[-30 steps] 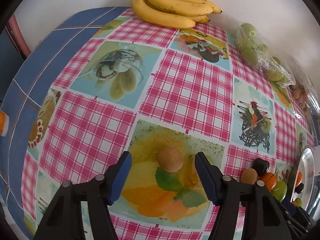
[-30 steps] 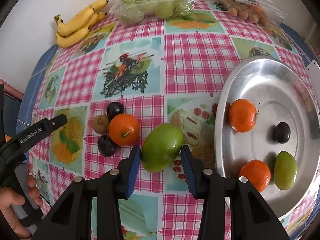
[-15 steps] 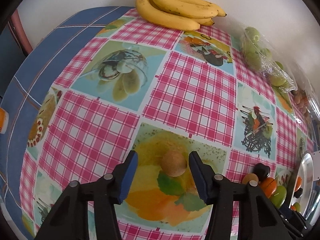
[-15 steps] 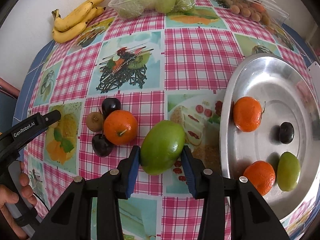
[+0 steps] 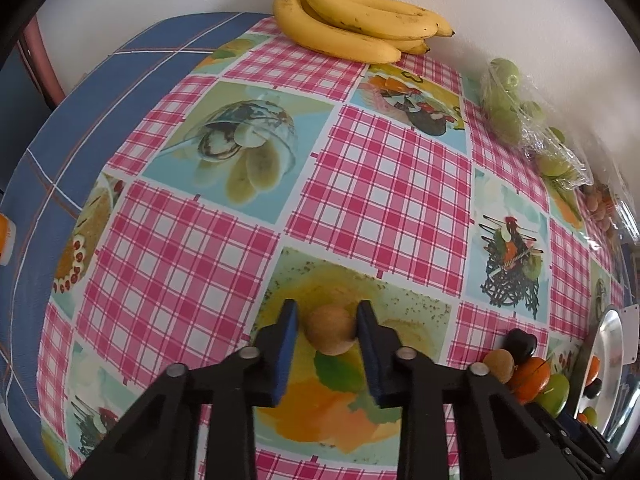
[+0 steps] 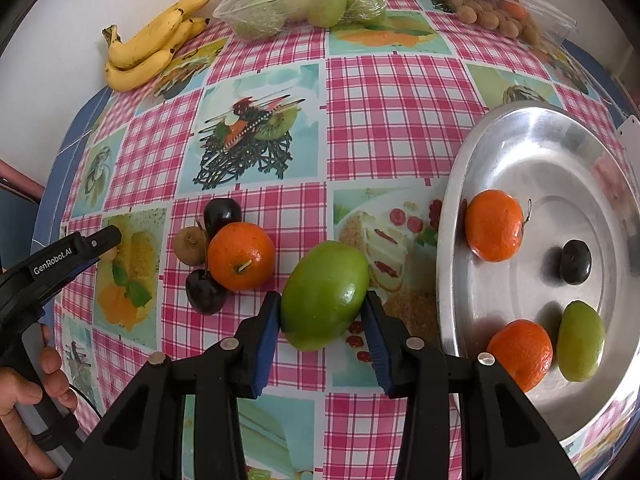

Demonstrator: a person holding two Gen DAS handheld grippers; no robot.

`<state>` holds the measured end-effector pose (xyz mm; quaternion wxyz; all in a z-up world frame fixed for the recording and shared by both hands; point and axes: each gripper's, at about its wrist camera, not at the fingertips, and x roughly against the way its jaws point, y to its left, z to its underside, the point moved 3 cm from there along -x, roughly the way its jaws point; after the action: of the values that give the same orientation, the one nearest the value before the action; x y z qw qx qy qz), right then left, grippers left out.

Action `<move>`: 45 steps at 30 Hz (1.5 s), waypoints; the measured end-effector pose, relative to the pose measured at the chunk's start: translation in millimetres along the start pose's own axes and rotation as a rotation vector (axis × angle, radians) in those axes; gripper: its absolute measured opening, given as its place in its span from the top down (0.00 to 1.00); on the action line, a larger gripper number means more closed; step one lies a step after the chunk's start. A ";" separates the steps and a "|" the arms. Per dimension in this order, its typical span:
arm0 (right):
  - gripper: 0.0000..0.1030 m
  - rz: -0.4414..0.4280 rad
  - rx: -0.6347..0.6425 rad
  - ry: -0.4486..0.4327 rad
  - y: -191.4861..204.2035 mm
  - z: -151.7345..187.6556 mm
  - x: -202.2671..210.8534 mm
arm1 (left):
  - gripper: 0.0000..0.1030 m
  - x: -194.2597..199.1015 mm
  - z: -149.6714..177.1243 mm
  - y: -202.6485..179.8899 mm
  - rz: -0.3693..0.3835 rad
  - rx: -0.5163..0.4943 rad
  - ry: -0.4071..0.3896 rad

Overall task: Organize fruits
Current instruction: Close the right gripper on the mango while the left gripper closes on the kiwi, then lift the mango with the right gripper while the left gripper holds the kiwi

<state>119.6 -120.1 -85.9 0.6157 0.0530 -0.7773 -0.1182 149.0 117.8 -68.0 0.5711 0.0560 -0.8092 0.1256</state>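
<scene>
My left gripper points down at the tablecloth and is shut on a small round brown fruit, a blue pad pressing on each side. In the right wrist view its tip shows at the far left, a hand holding its handle. My right gripper is shut on a large green mango that rests on the cloth just left of the silver tray. In the tray lie two tangerines, a dark plum and a small green mango.
Left of the mango a tangerine, a kiwi and two dark plums sit together. Bananas, a bag of green fruit and a pack of brown fruit line the wall.
The left gripper's jaws have closed from wide apart onto the brown fruit. The right gripper and the green mango have stayed as they were.
</scene>
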 end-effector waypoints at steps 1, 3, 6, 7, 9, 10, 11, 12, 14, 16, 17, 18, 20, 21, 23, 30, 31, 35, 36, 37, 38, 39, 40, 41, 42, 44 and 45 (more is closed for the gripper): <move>0.59 -0.001 -0.001 0.000 0.1 0.3 0.1 | 0.73 0.3 0.2 0.0 0.002 0.001 0.003; 0.59 -0.004 -0.003 0.000 0.1 0.6 0.6 | 0.73 1.2 -0.3 0.6 0.003 0.002 0.004; 0.60 -0.007 -0.004 0.001 -0.4 1.2 1.3 | 0.73 4.7 -0.6 0.8 0.015 0.008 0.003; 0.60 -0.008 -0.004 0.001 -0.5 1.3 1.5 | 0.73 6.6 -1.1 0.5 0.021 0.010 0.001; 0.60 -0.011 -0.006 0.002 -0.8 1.6 2.1 | 0.73 10.0 -1.9 -0.6 0.024 0.006 -0.006; 0.60 -0.012 -0.007 0.002 -0.6 1.6 2.4 | 0.73 12.5 -2.4 -1.6 0.025 0.004 -0.010; 0.61 -0.013 -0.009 0.000 -0.5 1.8 2.9 | 0.73 13.9 -2.9 -2.3 0.027 0.003 -0.013; 0.61 -0.015 -0.011 -0.003 -0.3 1.9 3.8 | 0.73 16.8 -3.3 -3.6 0.033 0.001 -0.018; 0.61 -0.015 -0.009 -0.006 -0.4 2.2 5.2 | 0.73 20.6 -4.4 -5.3 0.044 0.000 -0.024; 0.61 -0.019 -0.008 -0.009 -1.0 2.6 7.0 | 0.73 25.1 -5.5 -5.8 0.055 0.005 -0.032; 0.61 -0.020 -0.008 -0.009 -1.2 2.7 7.5 | 0.73 27.2 -6.0 -6.0 0.057 0.007 -0.036; 0.61 -0.024 -0.009 -0.008 -1.6 2.8 8.1 | 0.73 29.0 -6.5 -6.5 0.058 0.007 -0.040; 0.61 -0.029 -0.006 -0.009 -2.3 2.6 9.6 | 0.73 33.6 -7.3 -7.7 0.058 0.003 -0.049; 0.62 -0.031 -0.004 -0.010 -3.0 2.4 10.7 | 0.73 35.3 -7.2 -7.9 0.058 0.002 -0.052; 0.62 -0.037 -0.003 -0.013 -3.9 2.2 12.5 | 0.73 37.0 -7.1 -10.0 0.061 -0.001 -0.053; 0.62 -0.041 0.022 0.005 -4.4 8.1 17.2 | 0.73 31.8 1.0 -17.7 0.084 -0.015 -0.003; 0.62 -0.039 0.028 0.010 -3.7 9.3 17.1 | 0.73 30.0 2.7 -19.5 0.105 -0.010 0.013; 0.62 -0.038 0.038 0.023 -1.5 14.4 16.7 | 0.73 29.7 5.5 -26.7 0.127 -0.019 0.026; 0.62 -0.044 0.039 0.023 -1.1 15.1 17.9 | 0.73 31.0 5.9 -28.7 0.131 -0.022 0.024; 0.62 -0.051 0.039 0.020 -0.7 15.2 19.3 | 0.73 32.2 6.1 -30.2 0.136 -0.025 0.023; 0.63 -0.060 0.039 0.014 -0.2 15.5 22.0 | 0.73 33.5 6.3 -31.5 0.140 -0.027 0.022; 0.63 -0.063 0.040 0.008 0.4 15.2 24.3 | 0.73 35.5 6.7 -33.7 0.147 -0.031 0.019; 0.64 -0.064 0.043 0.000 0.8 15.0 27.2 | 0.73 36.6 6.5 -34.0 0.150 -0.033 0.017; 0.70 -0.067 0.046 -0.009 0.9 14.6 30.6 | 0.73 38.2 6.8 -35.8 0.153 -0.038 0.013; 0.86 -0.074 0.048 -0.012 1.3 14.4 32.5 | 0.73 39.2 6.6 -36.3 0.154 -0.040 0.012; 0.88 -0.088 0.046 -0.021 1.4 13.5 36.5 | 0.73 41.2 6.8 -39.0 0.154 -0.050 0.006; 0.88 -0.089 0.047 -0.021 1.5 12.7 36.5 | 0.73 42.1 7.2 -39.6 0.154 -0.054 0.005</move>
<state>98.7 -125.5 -53.8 0.6001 0.1007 -0.7832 -0.1275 137.4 80.0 -25.2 0.5630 -0.0221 -0.8130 0.1473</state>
